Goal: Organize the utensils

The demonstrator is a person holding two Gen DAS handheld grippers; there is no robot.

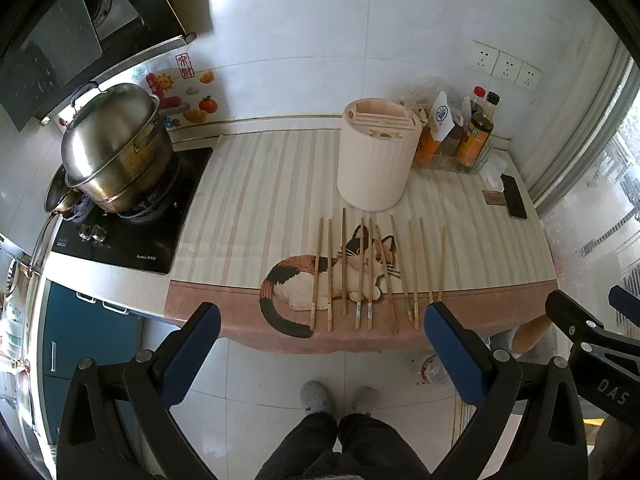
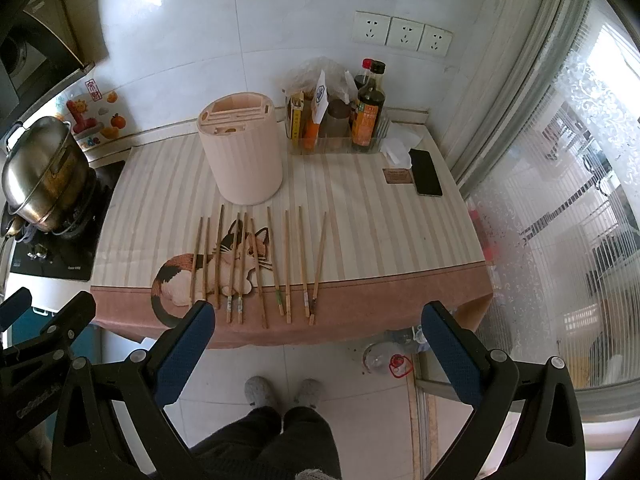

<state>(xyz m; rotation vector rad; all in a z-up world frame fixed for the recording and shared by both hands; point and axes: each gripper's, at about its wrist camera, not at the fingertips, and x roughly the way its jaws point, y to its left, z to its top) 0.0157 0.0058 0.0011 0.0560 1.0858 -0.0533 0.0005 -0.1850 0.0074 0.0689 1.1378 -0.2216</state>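
Open floor is seen before the counter's near edge, over which both the left gripper and right gripper, spread wide and empty, are held short of the chopsticks laid near the utensil holder.

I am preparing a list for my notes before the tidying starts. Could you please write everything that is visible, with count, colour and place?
chopsticks: ten, brown wood, in a row on the mat's near half
utensil holder: one, cream, behind the chopsticks
mat: one, striped cream with pink border and cat picture, covering the counter
bottles and packets: several, dark and orange, in a clear tray at the wall
phone: one, black, far right of the mat
steel pot: one, silver, on the black stove at left
wall sockets: three, white, above the bottles
left tongs: open, blue pads, before the counter edge
right tongs: open, blue pads, before the counter edge
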